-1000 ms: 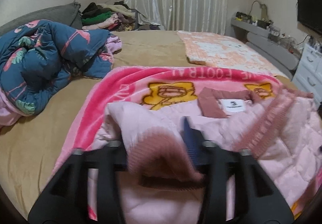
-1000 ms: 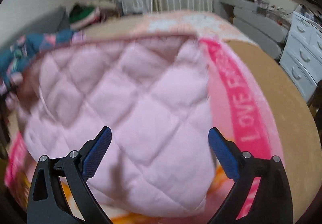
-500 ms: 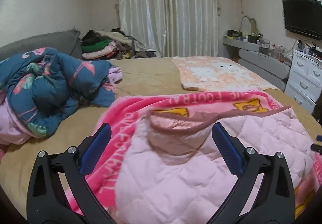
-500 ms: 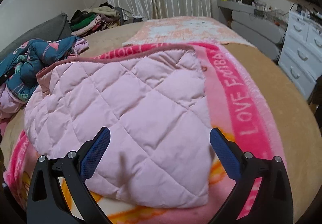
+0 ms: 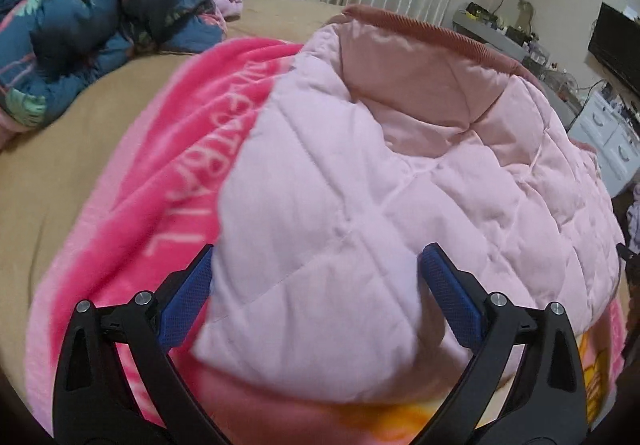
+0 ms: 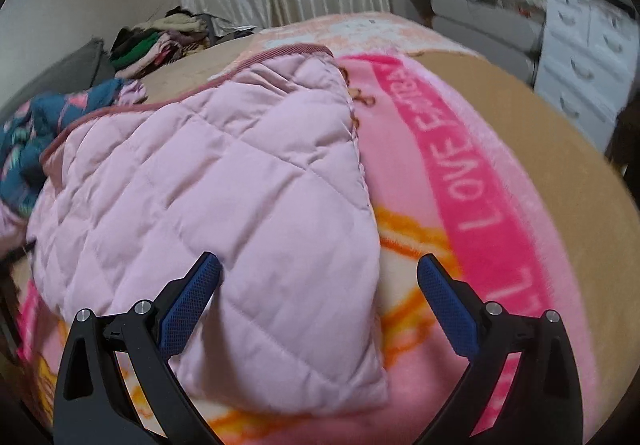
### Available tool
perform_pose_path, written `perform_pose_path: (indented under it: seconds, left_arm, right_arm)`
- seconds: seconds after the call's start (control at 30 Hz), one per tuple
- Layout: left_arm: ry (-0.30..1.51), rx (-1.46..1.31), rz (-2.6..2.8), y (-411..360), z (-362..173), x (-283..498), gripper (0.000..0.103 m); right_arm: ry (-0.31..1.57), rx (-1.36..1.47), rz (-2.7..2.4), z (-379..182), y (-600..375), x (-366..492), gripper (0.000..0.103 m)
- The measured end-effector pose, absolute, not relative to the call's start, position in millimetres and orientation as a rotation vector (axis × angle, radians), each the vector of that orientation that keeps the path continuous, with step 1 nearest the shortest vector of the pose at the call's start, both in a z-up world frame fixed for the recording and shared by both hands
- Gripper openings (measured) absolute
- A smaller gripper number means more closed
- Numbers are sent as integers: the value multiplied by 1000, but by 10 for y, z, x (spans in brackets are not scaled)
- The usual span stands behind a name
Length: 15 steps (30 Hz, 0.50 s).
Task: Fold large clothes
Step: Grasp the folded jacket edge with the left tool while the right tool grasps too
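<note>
A pale pink quilted jacket (image 5: 360, 185) with a dusty-rose ribbed hem lies folded on a bright pink blanket (image 5: 168, 165) lettered in white. My left gripper (image 5: 318, 285) stands wide open, low over the jacket's near left corner. The padded fabric bulges up between its blue pads without being pinched. In the right wrist view the same jacket (image 6: 220, 185) fills the left half. My right gripper (image 6: 318, 285) is open over its near right edge. One pad is above the quilting, the other above the blanket (image 6: 460, 173).
The blanket lies on a bed with a tan sheet (image 5: 60, 185). A crumpled blue flowered duvet (image 5: 80, 17) lies at the far left. A pile of clothes (image 6: 160, 41) sits by the curtains. White drawers (image 6: 588, 57) and a television (image 5: 616, 41) stand to the right.
My left gripper let go of the ribbed cuff it was pinching, opened wide and dropped close over the jacket's near left corner. The right gripper shifted toward the jacket's right edge, staying open.
</note>
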<state>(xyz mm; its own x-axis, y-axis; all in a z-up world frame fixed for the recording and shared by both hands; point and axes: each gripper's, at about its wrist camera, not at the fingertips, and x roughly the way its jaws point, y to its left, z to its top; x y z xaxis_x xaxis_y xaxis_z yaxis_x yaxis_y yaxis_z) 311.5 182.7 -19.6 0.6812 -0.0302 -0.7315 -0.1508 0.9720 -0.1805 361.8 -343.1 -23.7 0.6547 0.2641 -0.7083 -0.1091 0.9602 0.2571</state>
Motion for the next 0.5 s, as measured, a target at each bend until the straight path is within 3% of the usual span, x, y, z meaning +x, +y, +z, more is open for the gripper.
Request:
perform_pose_path:
  seconds: [0.03,0.07,0.1,0.13,0.2,0.27,0.4,0.5]
  left_arm:
    - [814,-237,75,1810,-189,3171,92]
    - [804,-239,80,1788,-173,3235,88]
    - [796,-237,90,1770,-154,3284,63]
    - [787,-221,124,1735,-122,3353,32]
    - [782,-188,136,1642,-46,3479,18]
    - [752,-139,150,1545,74,3575,12]
    - [694,-139,180,1558,347,3817,12]
    - [734,-96,219,1498,262,4017,12]
  right_arm:
    - [832,213,219,-243,-3420,3663,97]
    - [829,225,236,-249,-3397,3724,87]
    - [827,242,267,-241,-3362,3796,51]
    - [828,244,257,-224,-3342,3842,36]
    - [807,230,246,-122,-3253,3952,20]
    - [764,202,224,32,-3197,4022,16]
    - [705,224,191,269,-3225,4279,16]
    - [754,196,140,150,-3174,4498,16]
